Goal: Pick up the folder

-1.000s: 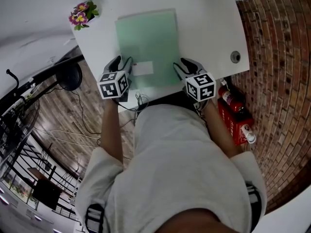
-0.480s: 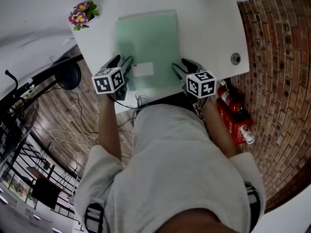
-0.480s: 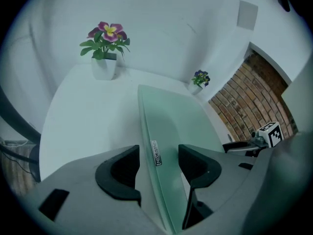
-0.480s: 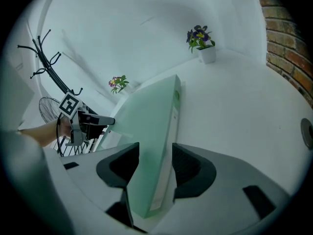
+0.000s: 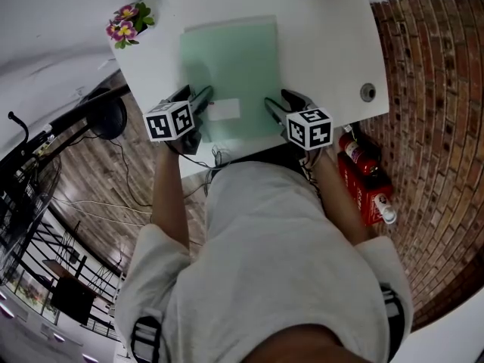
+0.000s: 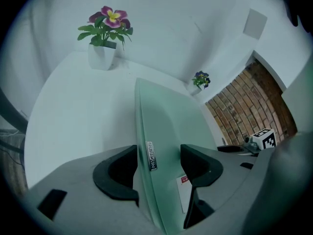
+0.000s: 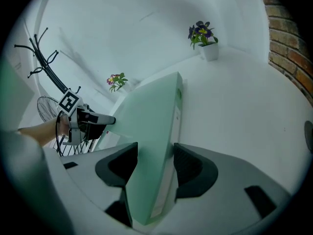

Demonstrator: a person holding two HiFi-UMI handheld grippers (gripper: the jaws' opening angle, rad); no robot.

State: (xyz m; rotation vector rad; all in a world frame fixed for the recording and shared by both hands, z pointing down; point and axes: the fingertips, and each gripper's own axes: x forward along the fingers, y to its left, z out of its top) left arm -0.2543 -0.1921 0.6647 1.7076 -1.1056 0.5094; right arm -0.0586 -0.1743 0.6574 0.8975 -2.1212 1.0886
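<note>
Wood flr point(image 5: 98, 187), brick point(image 5: 439, 89), wht table point(image 5: 325, 44).

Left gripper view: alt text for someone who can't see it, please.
On the left gripper, the jaws have just been opening and stand apart around the near edge of a green folder on a white table. A pink potted flower stands at the far corner; a brick wall shows at right.

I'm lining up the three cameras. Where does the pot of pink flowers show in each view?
Head view: the pot of pink flowers is at upper left, left of the green folder.
Left gripper view: the pot is at upper left, beyond the folder.
Right gripper view: the pot is small, left of centre, past the folder's far corner.
Shared landmark: the folder, mid-picture in all three.
</note>
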